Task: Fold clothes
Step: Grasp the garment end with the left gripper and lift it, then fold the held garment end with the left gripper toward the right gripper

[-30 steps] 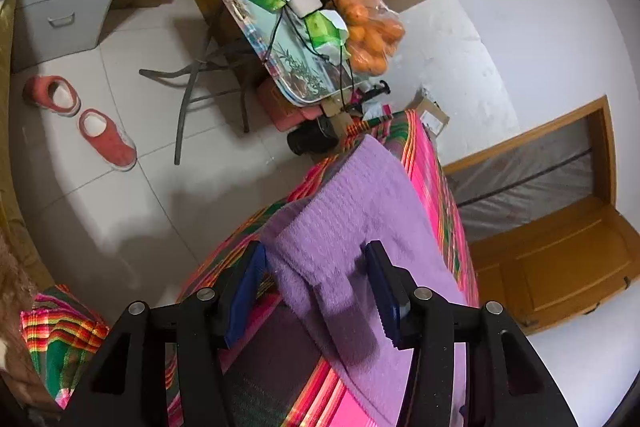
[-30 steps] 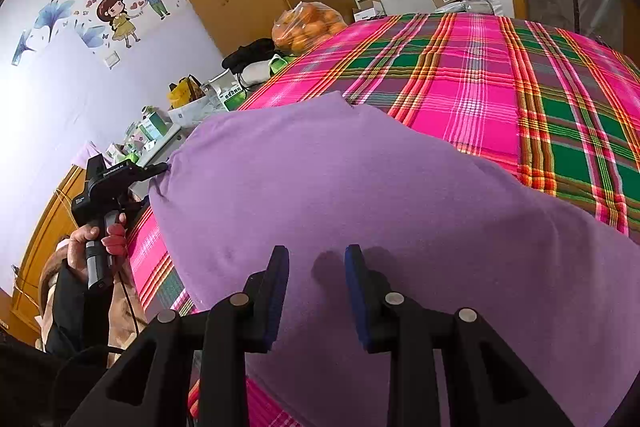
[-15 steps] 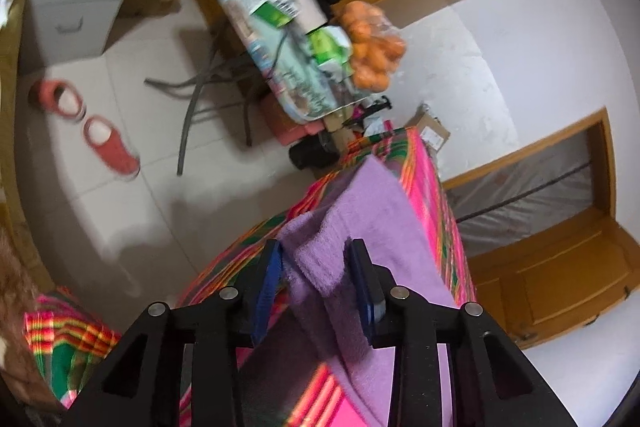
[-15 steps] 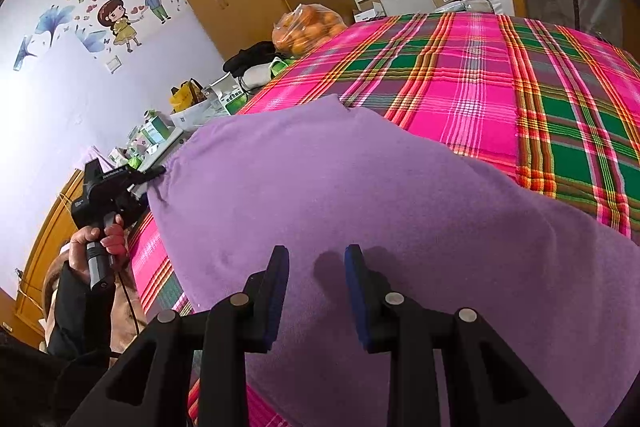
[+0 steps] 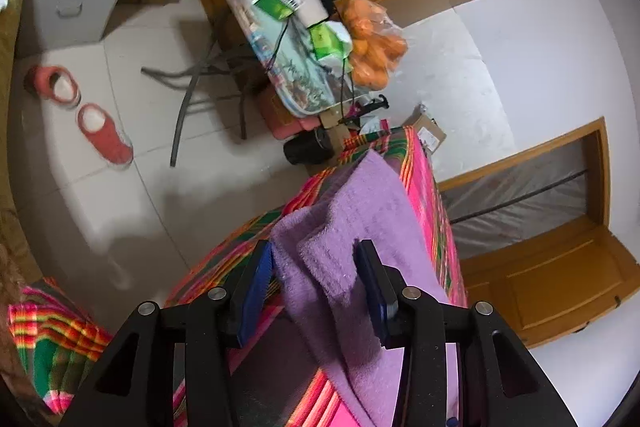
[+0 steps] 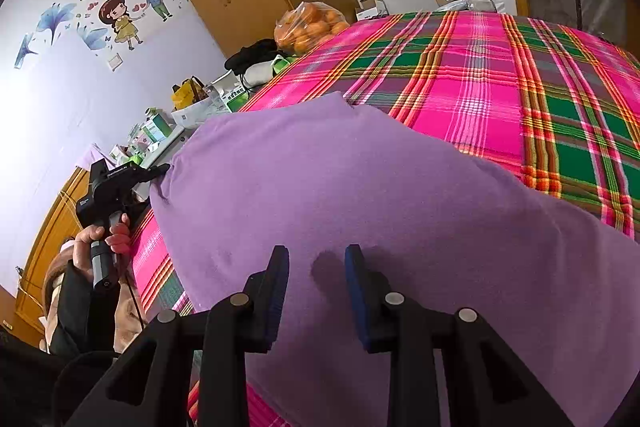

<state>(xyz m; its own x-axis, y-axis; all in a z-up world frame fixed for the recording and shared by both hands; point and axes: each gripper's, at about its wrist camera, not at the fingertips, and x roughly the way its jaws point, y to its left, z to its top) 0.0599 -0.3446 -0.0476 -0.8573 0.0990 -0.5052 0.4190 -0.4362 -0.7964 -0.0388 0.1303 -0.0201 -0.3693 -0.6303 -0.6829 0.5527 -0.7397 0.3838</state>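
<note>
Hand-held gripper (image 5: 314,289) opening around purple cloth (image 5: 360,227); cluttered table (image 5: 280,67) seemingly beyond

Honestly nothing's readable here, just tiny blurry white lettering on the black handheld gripper body (image 6: 116,183).

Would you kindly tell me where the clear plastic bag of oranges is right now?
In the left wrist view, the clear plastic bag of oranges sits upper centre, at the cluttered folding table's right edge, beyond the pink plaid bed.

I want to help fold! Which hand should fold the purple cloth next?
Left: the left gripper has a corner of the purple cloth between its opening jaws; the right gripper is open over its middle.
</note>
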